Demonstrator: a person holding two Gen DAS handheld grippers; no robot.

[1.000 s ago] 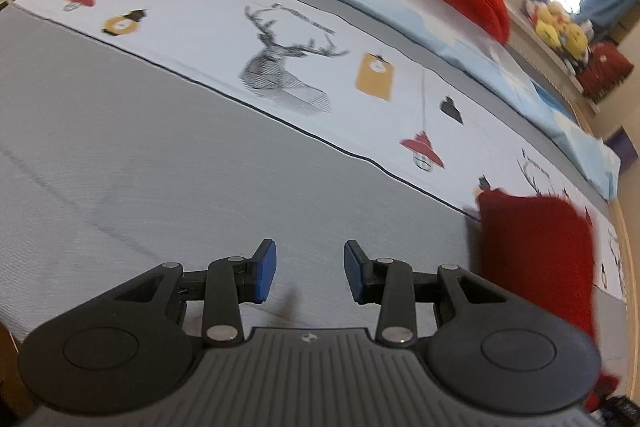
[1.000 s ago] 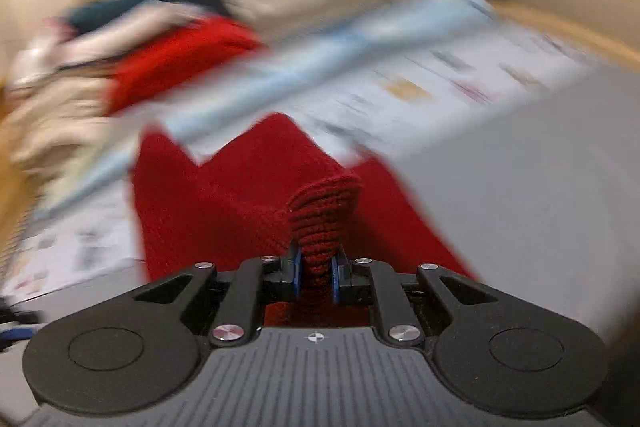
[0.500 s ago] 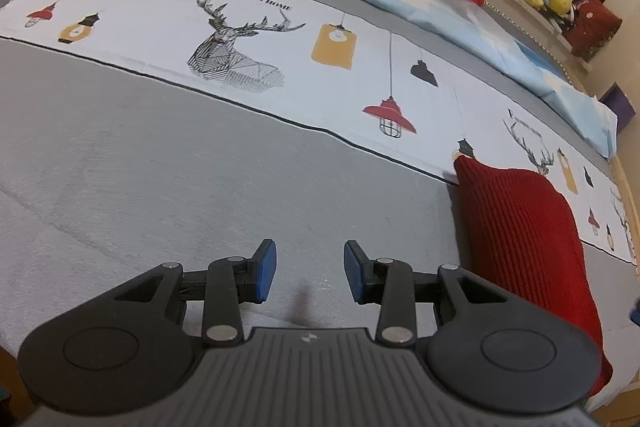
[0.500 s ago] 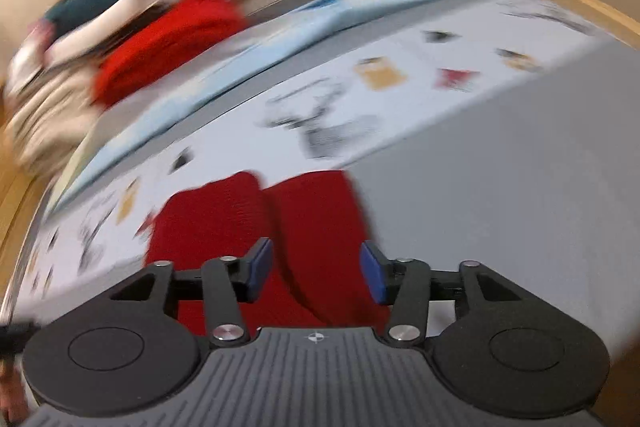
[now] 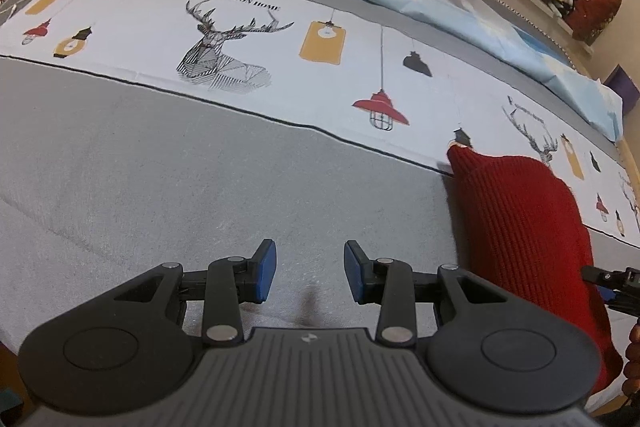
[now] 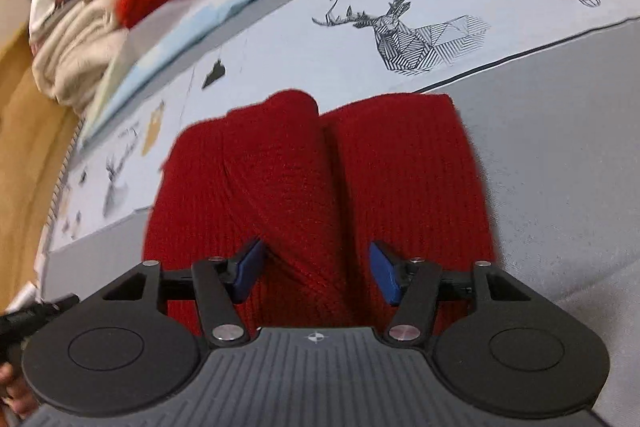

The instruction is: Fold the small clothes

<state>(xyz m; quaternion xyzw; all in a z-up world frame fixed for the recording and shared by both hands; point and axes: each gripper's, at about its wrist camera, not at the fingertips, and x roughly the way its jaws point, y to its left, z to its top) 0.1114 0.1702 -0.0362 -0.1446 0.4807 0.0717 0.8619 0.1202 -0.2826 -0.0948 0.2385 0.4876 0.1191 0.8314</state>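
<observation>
The right gripper (image 6: 316, 273) has just been opening and has let go of the red ribbed knit garment (image 6: 320, 179), which a second ago was pinched between its pads. The garment now lies folded on the grey bedspread (image 5: 180, 187), beside the empty, parted left gripper (image 5: 306, 273); this fold appears complete

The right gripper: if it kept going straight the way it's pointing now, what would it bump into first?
Most likely the red knitted garment lying folded on the bed. The right gripper, jaws just opened and holding nothing, points down at it, and the red knit fills the space ahead. How near it is, the picture does not show.
</observation>
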